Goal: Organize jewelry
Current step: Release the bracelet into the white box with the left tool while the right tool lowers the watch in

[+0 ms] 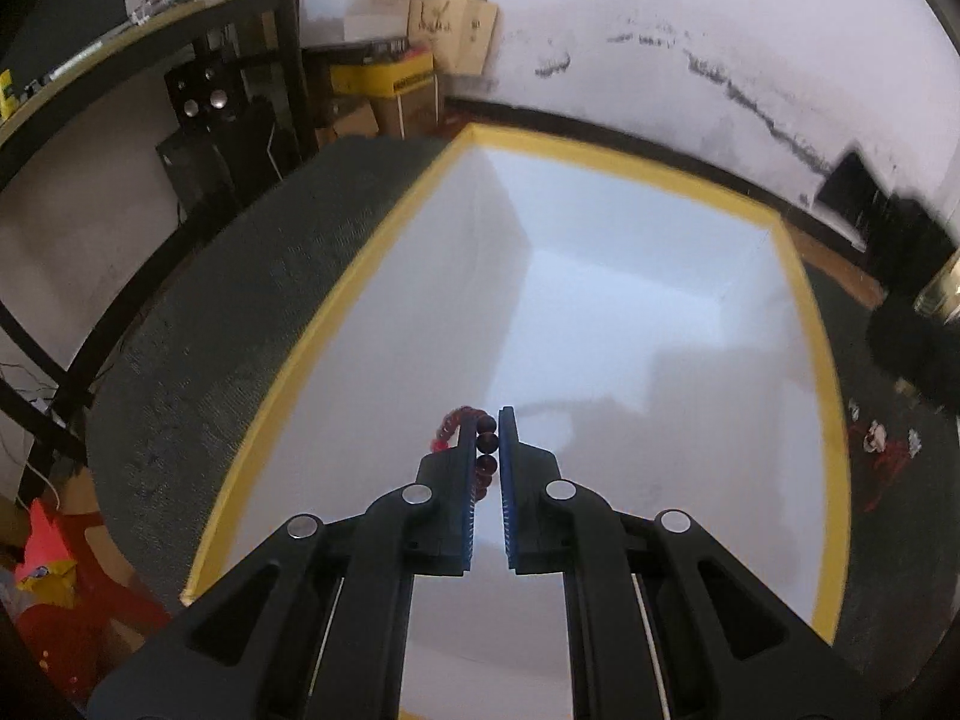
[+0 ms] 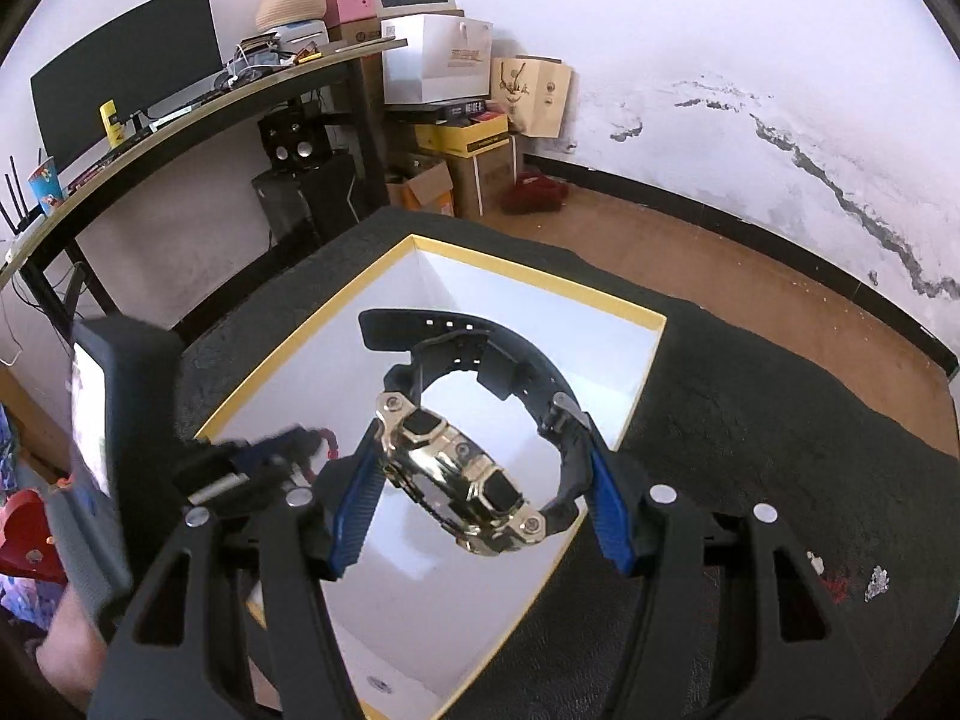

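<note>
Left gripper (image 1: 492, 420) pinched tight on a red bead bracelet (image 1: 474, 438); right gripper (image 2: 480, 462) half-open, clamping a gold watch (image 2: 462, 468) over the box (image 2: 528, 270), bracelet at its 9 o'clock.

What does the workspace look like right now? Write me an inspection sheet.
Surface: dark cloth table.
Job's things: yellow-rimmed white box, open; gold watch; red bead bracelet.
Clutter: small scraps on the cloth.
Grippers: left gripper shut on the bracelet above the box; right gripper jaws clamp the watch above the box.
Cables: loose wires on the desk.
Surroundings: desk, monitor, cardboard boxes, stained wall.
</note>
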